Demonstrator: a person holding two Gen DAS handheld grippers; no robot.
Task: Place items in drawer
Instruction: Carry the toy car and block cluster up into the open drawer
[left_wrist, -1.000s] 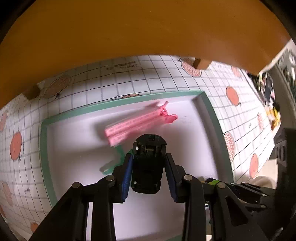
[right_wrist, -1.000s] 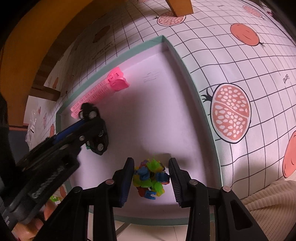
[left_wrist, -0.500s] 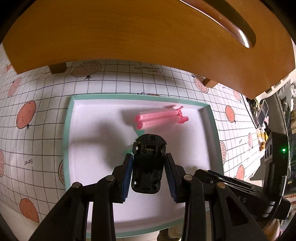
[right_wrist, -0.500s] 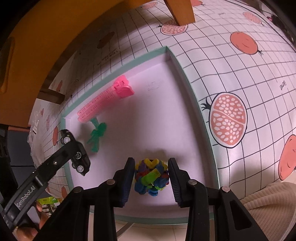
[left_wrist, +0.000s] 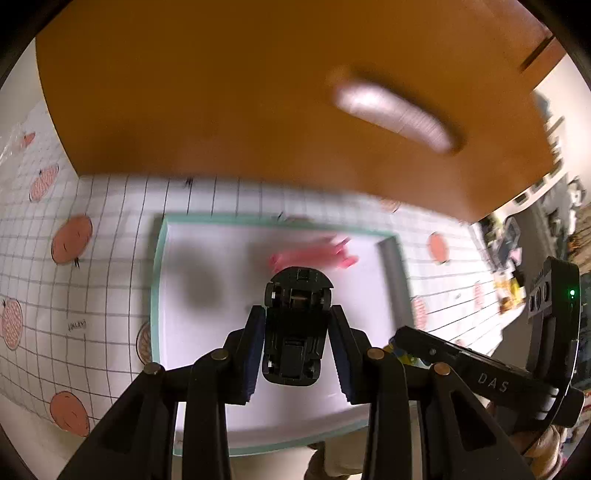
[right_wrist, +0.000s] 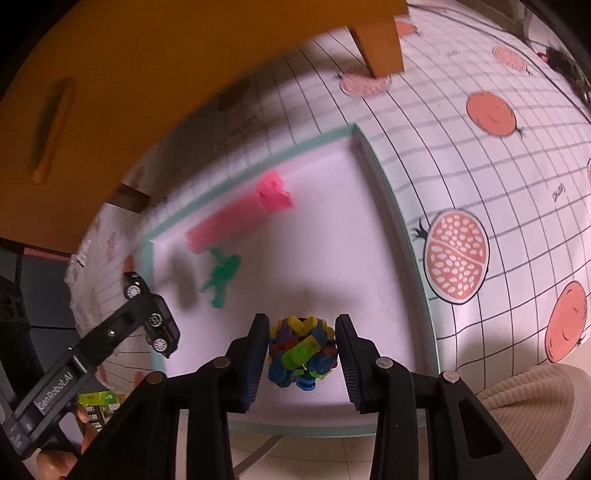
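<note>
**Toy car and block ball both held over the tray**

Above the shallow teal-rimmed tray (left_wrist: 157, 280), a black toy car (left_wrist: 295, 325) is pinched belly-up between the pads of the left gripper (left_wrist: 297, 350), nose pointing away, jaws closed down to the car's width. From the right wrist view the same car (right_wrist: 153, 319) is seen off past the tray's left rim.

Over the near edge of the tray (right_wrist: 399, 229), a ball of colourful plastic blocks (right_wrist: 301, 350) is squeezed by the right gripper (right_wrist: 301, 363), both pads touching its sides.

Still lying on the tray floor: a pink clip (right_wrist: 236, 218), seen towards the far rim, and a small green plastic figure (right_wrist: 221, 275) just nearer, by the clip's left end. Both are blurred.

A pomegranate-print grid tablecloth (right_wrist: 480, 184) is spread under the tray. An orange-brown wooden cabinet front (left_wrist: 258, 92) with a slot handle (left_wrist: 395, 114) is seen at the far side; whether that's the drawer can't be told.
</note>
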